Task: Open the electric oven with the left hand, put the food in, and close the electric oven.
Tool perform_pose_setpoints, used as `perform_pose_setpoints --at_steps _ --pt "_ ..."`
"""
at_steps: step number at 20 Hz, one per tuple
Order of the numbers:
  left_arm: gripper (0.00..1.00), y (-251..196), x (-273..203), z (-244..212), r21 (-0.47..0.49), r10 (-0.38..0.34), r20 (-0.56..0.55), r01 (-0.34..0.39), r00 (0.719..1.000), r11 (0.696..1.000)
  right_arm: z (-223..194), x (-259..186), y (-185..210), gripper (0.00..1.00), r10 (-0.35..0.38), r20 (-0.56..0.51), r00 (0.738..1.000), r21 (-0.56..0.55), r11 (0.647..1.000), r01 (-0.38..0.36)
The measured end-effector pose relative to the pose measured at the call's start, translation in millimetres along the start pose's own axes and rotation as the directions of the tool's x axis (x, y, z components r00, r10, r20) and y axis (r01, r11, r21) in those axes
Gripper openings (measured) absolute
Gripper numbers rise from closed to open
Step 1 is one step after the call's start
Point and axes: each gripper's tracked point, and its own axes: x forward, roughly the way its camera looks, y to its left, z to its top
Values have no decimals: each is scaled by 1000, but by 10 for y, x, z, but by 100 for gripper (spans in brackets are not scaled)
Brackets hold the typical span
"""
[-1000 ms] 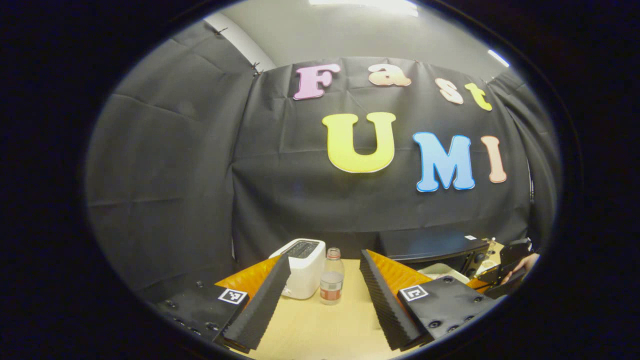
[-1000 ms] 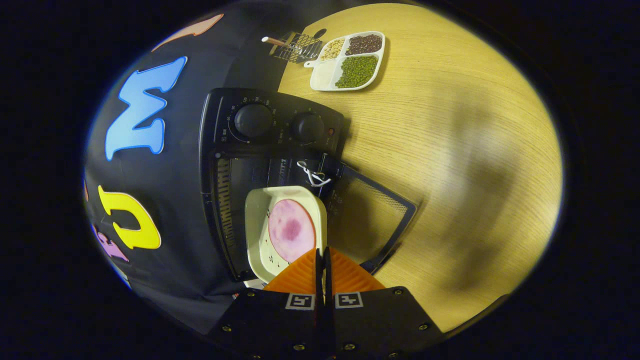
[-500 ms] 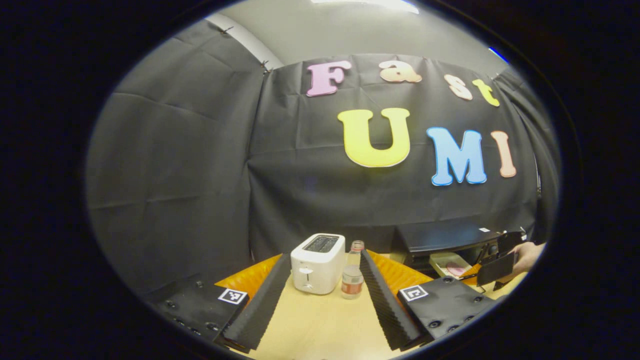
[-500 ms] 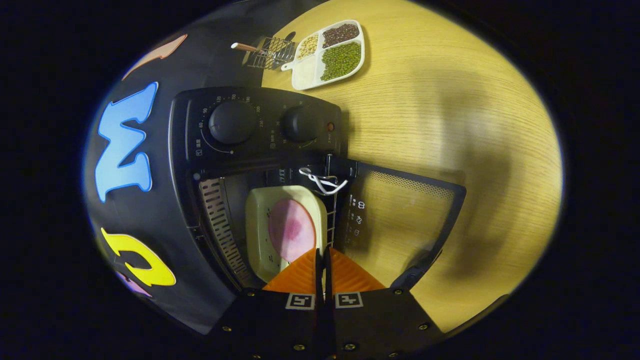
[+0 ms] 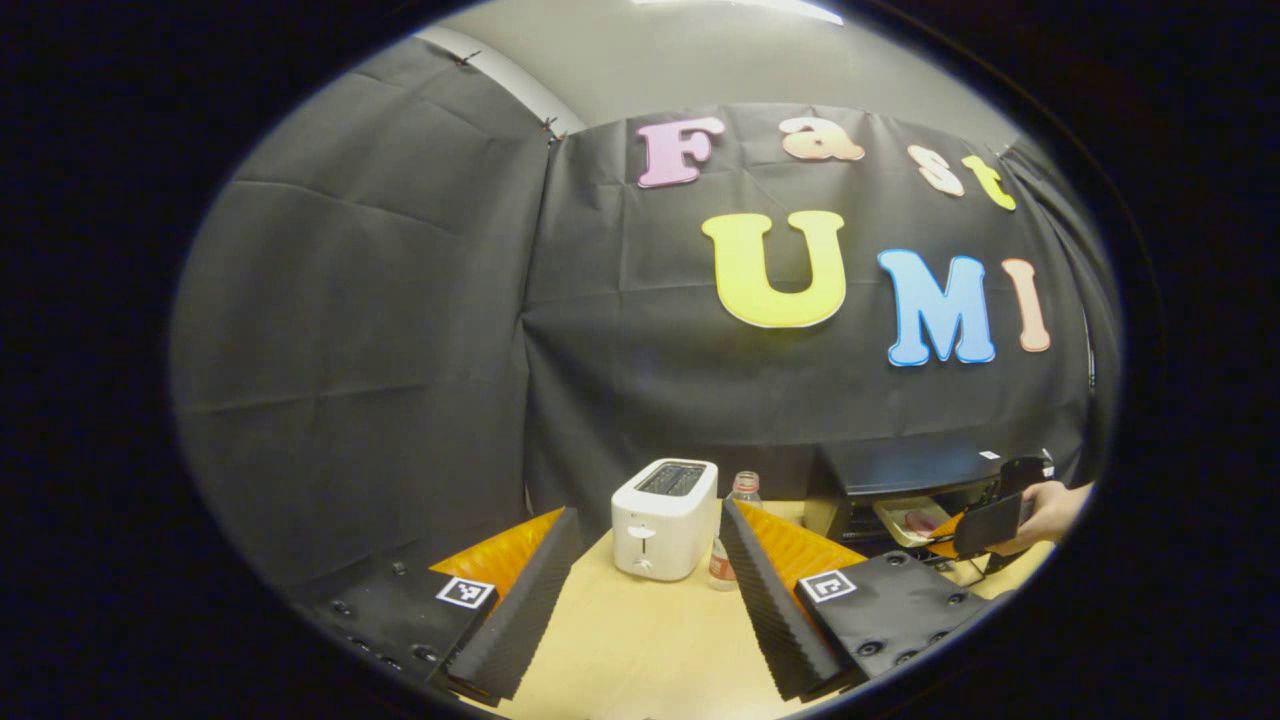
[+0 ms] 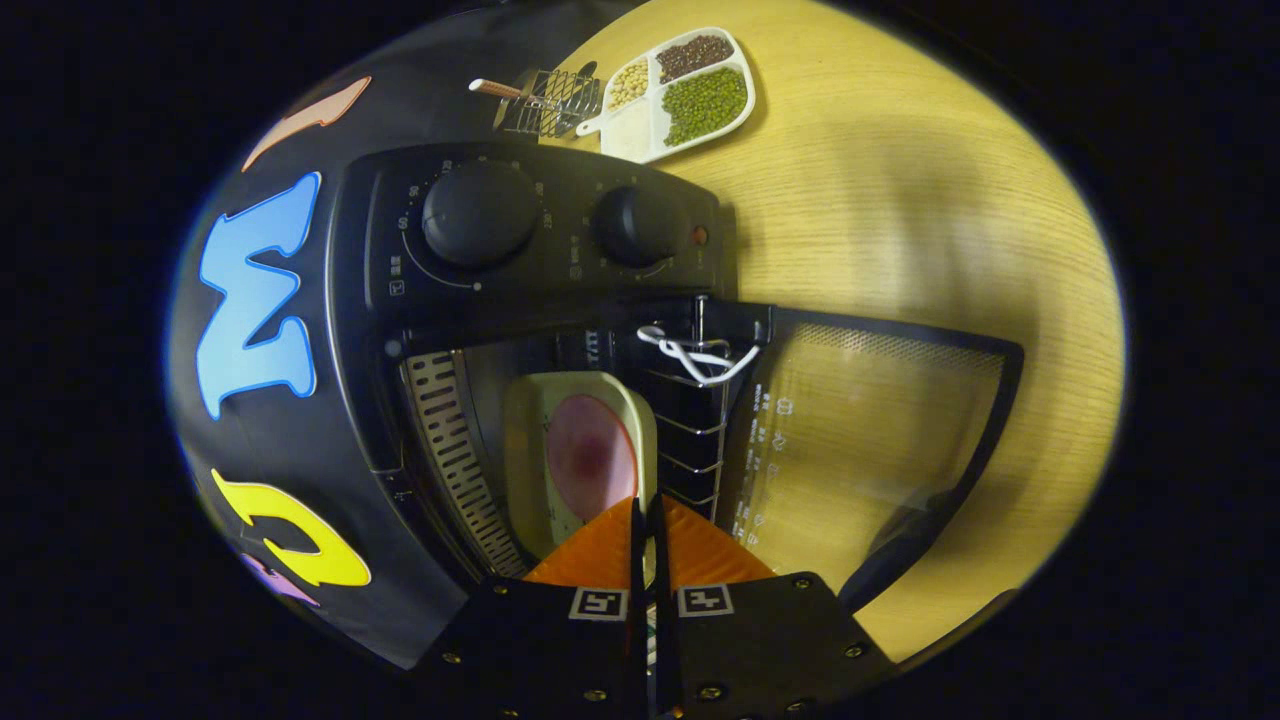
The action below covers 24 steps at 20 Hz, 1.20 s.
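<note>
Pale wood-grain worktop (image 6: 900, 200) carries the black electric oven (image 6: 540, 240), whose glass door (image 6: 880, 420) lies open and flat. Right hand-held gripper (image 6: 645, 515) has its fingers pressed together on the rim of a cream square dish (image 6: 530, 450) with a round pink slice of food (image 6: 590, 455), partly inside the oven. Left hand-held gripper (image 5: 640, 570) is wide open and holds nothing, above the worktop before a smooth white toaster (image 5: 665, 505).
</note>
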Motion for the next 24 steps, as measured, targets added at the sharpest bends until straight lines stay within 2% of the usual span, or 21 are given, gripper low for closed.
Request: perform_pose_setpoints --at_steps 2,4,5,6,8,11,12,15,18,21,24 --pt "95 -43 -1 3 7 -7 5 7 1000 1000 -55 -28 18 12 33 -37 999 7 999 -33" --pt "95 -124 7 -1 8 -22 2 22 1000 1000 -110 -78 96 28 92 -68 993 17 996 -91" --pt "95 -180 -3 9 7 -35 3 35 999 999 -127 -133 126 46 114 -82 990 1 993 -114" --pt "99 -234 -10 16 9 -49 6 49 999 999 -149 -198 138 55 123 -93 988 -34 991 -127" --pt "99 -367 2 18 15 -74 9 73 997 997 -149 -306 111 98 117 -102 988 -126 984 -129" --pt "99 -578 -38 -3 4 -115 2 115 993 993 -179 -531 124 98 119 -119 986 -214 966 -142" --pt "95 -662 -48 -26 0 -129 -2 129 992 992 -193 -613 127 97 122 -137 983 -244 958 -153" --pt "100 -949 -123 -93 -11 -186 -18 186 982 982 -186 -921 75 98 123 -157 980 -381 908 -175" --pt "100 -1250 -228 -261 -23 -237 -55 236 970 971 -137 -1254 -12 97 119 -186 975 -527 825 -201" --pt "100 -1568 -352 -427 -36 -289 -97 287 952 957 52 -1549 -79 97 123 -165 979 -675 710 -203" --pt "100 -1906 -456 -618 -28 -344 -144 344 928 939 253 -1837 -120 97 131 -140 982 -769 610 -191"
